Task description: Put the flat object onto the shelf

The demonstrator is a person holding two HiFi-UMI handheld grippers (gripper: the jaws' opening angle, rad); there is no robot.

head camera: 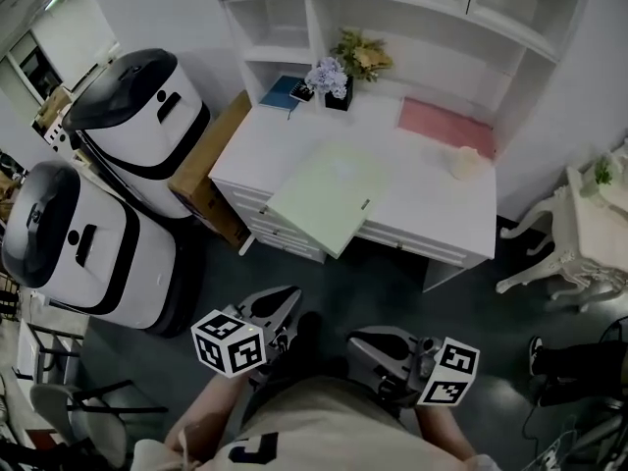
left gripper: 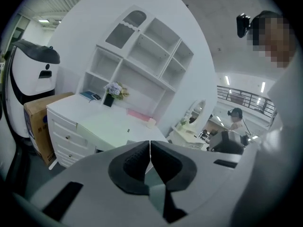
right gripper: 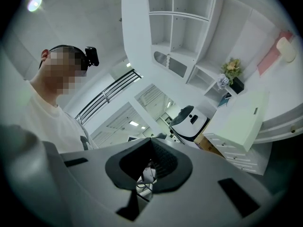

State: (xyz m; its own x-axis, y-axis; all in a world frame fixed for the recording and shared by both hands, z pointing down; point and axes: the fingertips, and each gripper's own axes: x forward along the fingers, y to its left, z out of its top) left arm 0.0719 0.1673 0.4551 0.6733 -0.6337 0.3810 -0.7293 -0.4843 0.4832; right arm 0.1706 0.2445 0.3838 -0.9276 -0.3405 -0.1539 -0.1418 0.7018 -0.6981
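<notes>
A pale green flat board point(head camera: 329, 196) lies on the white desk point(head camera: 442, 209), one corner hanging over the front edge; it also shows as the board point(left gripper: 111, 126) and the board point(right gripper: 244, 119) in the gripper views. White shelf compartments point(head camera: 280, 27) rise behind the desk. My left gripper point(head camera: 287, 297) hangs low near my body, well short of the desk, and in its own view the gripper point(left gripper: 150, 144) is shut with nothing between the jaws. My right gripper point(head camera: 357, 340) is beside it; in its own view the gripper point(right gripper: 151, 140) has its tips together and holds nothing.
On the desk stand a flower pot point(head camera: 339, 81), a blue book point(head camera: 283, 93), a pink mat point(head camera: 446, 124) and a cream round object point(head camera: 468, 163). Two white-and-black machines point(head camera: 137, 116) point(head camera: 78, 238) and a cardboard box point(head camera: 211, 170) stand left. A white side table point(head camera: 599, 224) stands right.
</notes>
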